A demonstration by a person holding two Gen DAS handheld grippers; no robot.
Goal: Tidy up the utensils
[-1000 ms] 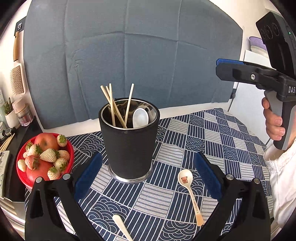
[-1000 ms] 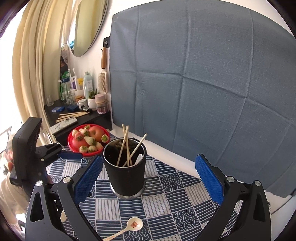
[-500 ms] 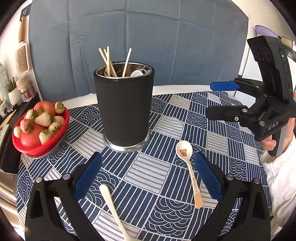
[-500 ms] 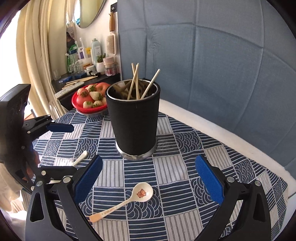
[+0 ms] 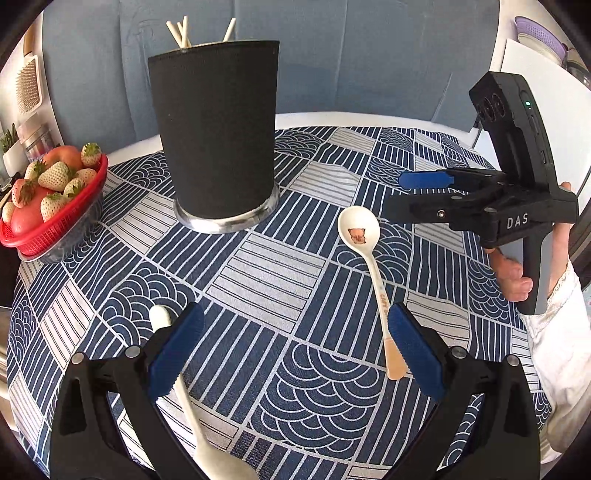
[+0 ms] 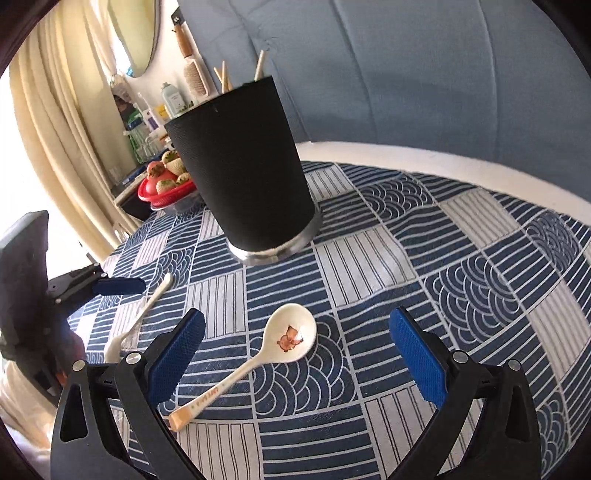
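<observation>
while both of my grippers hover low over the patterned counter [image 5: 280, 273], the left gripper [image 5: 295, 354] has its fingers apart around nothing, a plain white spoon [image 5: 184, 391] under its left finger. my right gripper [image 6: 295, 358], fingers also apart, frames the bear-print spoon [image 6: 284, 339]. a black utensil holder [image 5: 218, 129] with chopsticks [image 5: 181, 31] stands beyond.

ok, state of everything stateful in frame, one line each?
left gripper: open, empty, low over the cloth
right gripper: open, empty, fingers either side of the bear spoon
bear spoon: flat on the cloth, bowl up, not gripped
plain white spoon: flat on the cloth, partly under the left gripper
black holder: upright, chopsticks standing in it
red basket: upright, full of fruit
</observation>
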